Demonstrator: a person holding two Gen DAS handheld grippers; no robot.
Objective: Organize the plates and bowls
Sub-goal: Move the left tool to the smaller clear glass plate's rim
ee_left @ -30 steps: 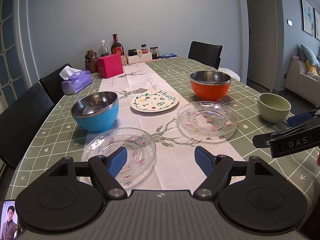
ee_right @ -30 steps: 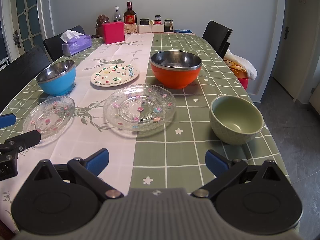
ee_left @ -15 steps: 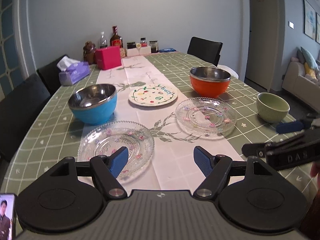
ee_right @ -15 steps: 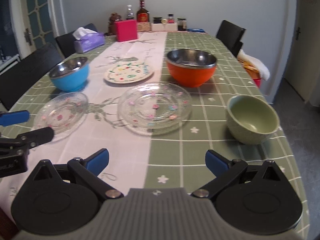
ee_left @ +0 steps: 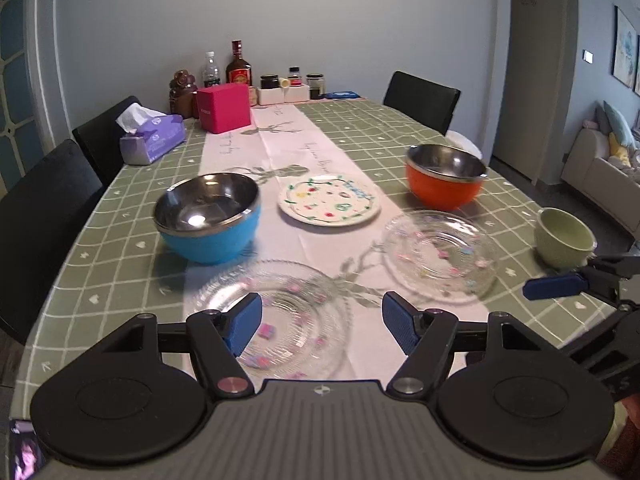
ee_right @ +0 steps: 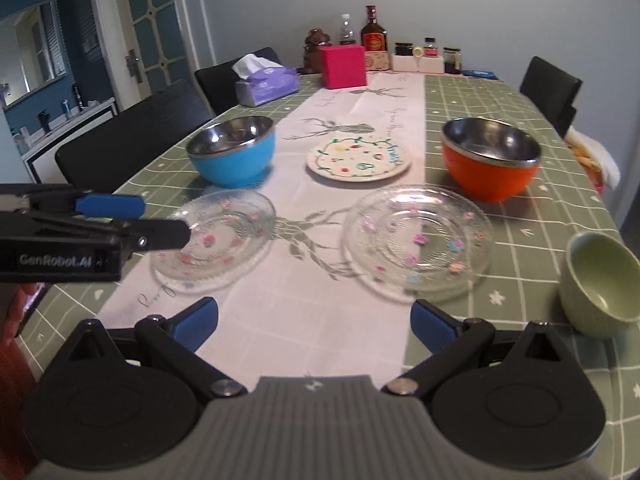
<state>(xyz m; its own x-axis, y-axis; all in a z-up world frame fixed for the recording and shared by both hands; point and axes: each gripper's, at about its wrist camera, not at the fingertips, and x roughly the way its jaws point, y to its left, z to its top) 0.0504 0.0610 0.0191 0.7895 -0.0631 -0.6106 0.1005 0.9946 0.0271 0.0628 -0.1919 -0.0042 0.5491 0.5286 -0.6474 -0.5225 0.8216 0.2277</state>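
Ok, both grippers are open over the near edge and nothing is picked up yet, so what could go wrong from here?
1. The two glass plates lie flat on the cloth; a gripper may struggle to get under a thin rim, likely sliding or chipping it.
2. The green bowl sits close to the table's right edge and might be nudged off.
3. The left gripper and right gripper are close together and could collide.

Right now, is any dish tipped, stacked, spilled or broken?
Nothing stands out. The two glass plates, painted plate and three bowls sit upright, apart and empty.
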